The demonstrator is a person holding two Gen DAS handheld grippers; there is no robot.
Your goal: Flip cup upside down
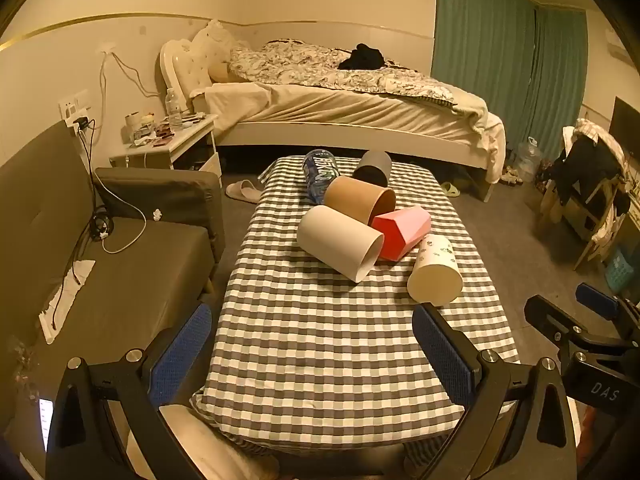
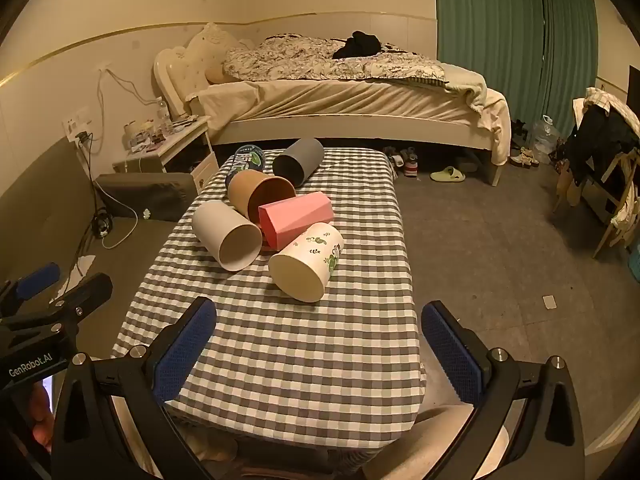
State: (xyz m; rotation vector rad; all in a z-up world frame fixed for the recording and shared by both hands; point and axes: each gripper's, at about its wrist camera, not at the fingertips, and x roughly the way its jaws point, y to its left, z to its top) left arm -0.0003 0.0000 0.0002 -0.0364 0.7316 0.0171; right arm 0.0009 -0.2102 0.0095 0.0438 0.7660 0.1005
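Observation:
Several cups lie on their sides on a checked-cloth table (image 1: 320, 340) (image 2: 304, 352): a white cup (image 1: 340, 242) (image 2: 228, 234), a brown cup (image 1: 358, 196) (image 2: 260, 194), a pink faceted cup (image 1: 402, 232) (image 2: 296, 214), a floral white cup (image 1: 436, 270) (image 2: 308, 262), a grey cup (image 1: 374, 168) (image 2: 300, 160) and a blue printed cup (image 1: 320, 172) (image 2: 246, 162). My left gripper (image 1: 316, 344) is open and empty over the near table end. My right gripper (image 2: 320, 344) is open and empty, just short of the floral cup.
A dark sofa (image 1: 120, 272) stands left of the table. A bed (image 1: 340, 100) and a cluttered nightstand (image 1: 172, 140) lie beyond. A chair with clothes (image 1: 592, 184) stands at the right. Slippers (image 2: 448, 175) lie on the floor.

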